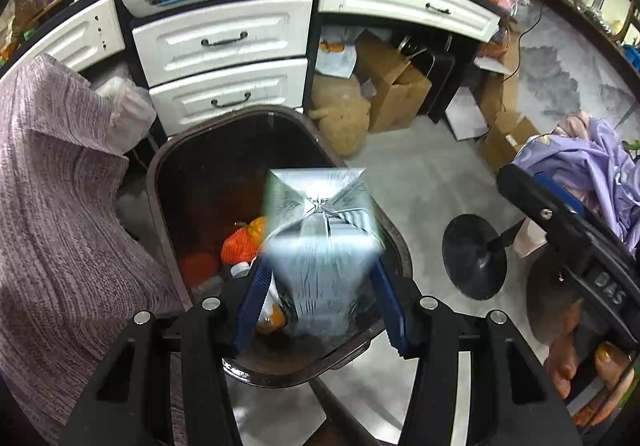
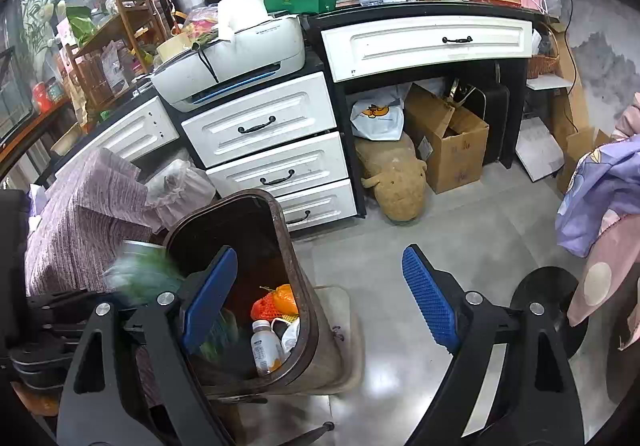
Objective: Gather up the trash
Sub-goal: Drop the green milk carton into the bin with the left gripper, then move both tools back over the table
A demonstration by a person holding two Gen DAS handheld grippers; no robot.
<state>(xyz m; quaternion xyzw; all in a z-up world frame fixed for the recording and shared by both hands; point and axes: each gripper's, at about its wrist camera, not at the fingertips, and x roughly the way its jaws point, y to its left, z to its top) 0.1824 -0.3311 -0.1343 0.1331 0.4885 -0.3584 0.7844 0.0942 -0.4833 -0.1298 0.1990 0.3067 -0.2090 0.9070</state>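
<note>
- At the far left of your left wrist view a purple knitted cloth [image 1: 60, 205] is draped, and beside it stands the brown trash bin [image 1: 154, 181] in front of the white drawers [image 1: 224, 41].
- Your left gripper [image 1: 320, 302] is over the bin's open mouth with its blue fingers [image 1: 256, 298] spread wide; between them sits a blurred, silvery-white carton [image 1: 320, 238], and you cannot tell whether the pads touch it.
- Down in the bin lie an orange net bag [image 1: 240, 246] and a small white-capped bottle [image 1: 240, 269], near the bin's left wall in this view.
- To the right of the bin a black round stand base [image 1: 474, 256] rests on the grey floor [image 1: 420, 181].
- In your right wrist view the bin [image 2: 308, 310] sits at lower left, with the net bag [image 2: 272, 302] and the bottle [image 2: 266, 350] against its right inner wall.
- A green-white blur [image 2: 140, 278] shows just outside the bin's left rim; what it is cannot be told.
- Your right gripper [image 2: 320, 298] is wide apart and holds nothing: its left finger [image 2: 210, 298] is over the bin's mouth, its right finger [image 2: 430, 306] over bare floor.
- A tan plush toy [image 2: 396, 185] lies under the desk beside a cardboard box [image 2: 452, 149].
</note>
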